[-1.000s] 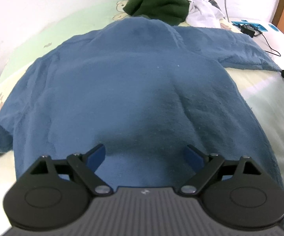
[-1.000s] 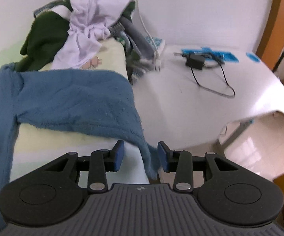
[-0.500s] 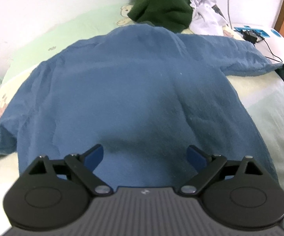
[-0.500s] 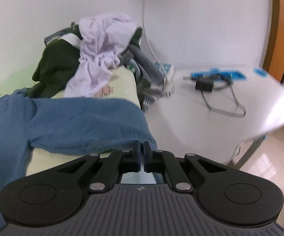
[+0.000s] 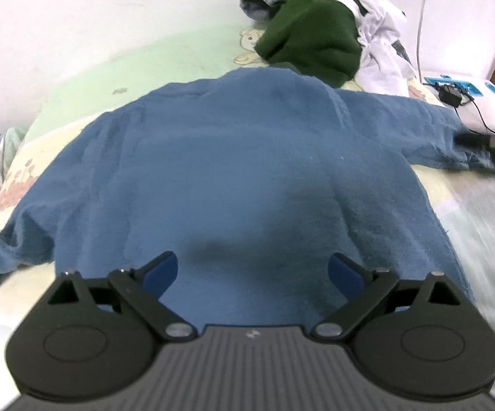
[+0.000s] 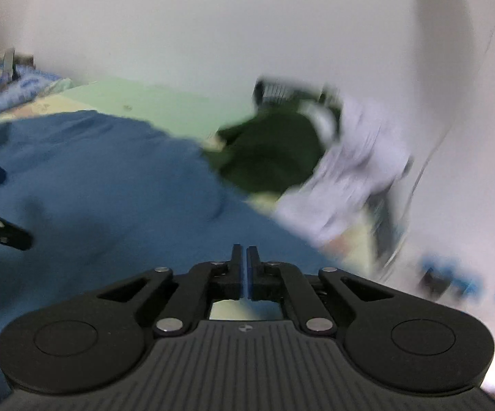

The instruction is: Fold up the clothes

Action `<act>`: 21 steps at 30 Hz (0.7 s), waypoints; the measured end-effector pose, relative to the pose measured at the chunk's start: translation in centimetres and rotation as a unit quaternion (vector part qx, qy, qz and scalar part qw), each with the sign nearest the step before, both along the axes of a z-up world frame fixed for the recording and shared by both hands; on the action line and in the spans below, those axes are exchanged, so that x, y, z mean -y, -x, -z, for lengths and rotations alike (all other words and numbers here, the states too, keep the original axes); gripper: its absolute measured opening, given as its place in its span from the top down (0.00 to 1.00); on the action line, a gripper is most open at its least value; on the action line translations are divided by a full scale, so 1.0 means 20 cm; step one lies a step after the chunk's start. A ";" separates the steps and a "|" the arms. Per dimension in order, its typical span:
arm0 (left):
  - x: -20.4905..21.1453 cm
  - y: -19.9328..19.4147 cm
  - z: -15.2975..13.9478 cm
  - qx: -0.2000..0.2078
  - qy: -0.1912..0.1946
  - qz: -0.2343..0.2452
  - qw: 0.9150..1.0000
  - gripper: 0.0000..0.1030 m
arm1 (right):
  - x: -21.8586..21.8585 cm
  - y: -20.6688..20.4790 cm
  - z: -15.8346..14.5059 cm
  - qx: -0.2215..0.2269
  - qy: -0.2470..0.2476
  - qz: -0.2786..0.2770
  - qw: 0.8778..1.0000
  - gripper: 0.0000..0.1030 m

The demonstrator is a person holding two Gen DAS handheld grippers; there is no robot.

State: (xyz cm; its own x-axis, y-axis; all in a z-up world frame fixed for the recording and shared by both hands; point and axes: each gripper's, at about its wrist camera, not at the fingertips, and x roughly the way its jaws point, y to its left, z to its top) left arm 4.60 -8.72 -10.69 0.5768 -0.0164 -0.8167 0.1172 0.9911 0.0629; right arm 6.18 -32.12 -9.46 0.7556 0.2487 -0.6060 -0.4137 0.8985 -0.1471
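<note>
With the right gripper [image 6: 246, 267] clamped on the sweater's [image 5: 240, 178] sleeve at 3 o'clock and the left gripper [image 5: 252, 270] apart, a hard pull could drag the sweater askew.

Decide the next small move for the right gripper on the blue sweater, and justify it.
Probably carry the sleeve inward across the blue sweater. The right gripper is shut on its cuff, while the left gripper hangs open over the hem.

Your right gripper [image 6: 244, 257] has closed on the blue sleeve [image 5: 429, 130] at the bed's right edge and swung inward; your left gripper [image 5: 252, 270] has opened wider.
</note>
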 end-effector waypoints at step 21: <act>0.27 -0.06 0.03 0.000 -0.040 0.077 0.996 0.04 | 1.21 0.02 0.61 -0.303 -0.536 0.509 0.601 0.53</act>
State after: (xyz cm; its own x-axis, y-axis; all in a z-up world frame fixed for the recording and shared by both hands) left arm 5.87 -14.18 -11.33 0.5728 -0.0400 -0.8188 0.2683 0.9530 0.1411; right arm 5.78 -56.40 -21.71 0.5680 0.3383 -0.7503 0.7454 0.1749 0.6432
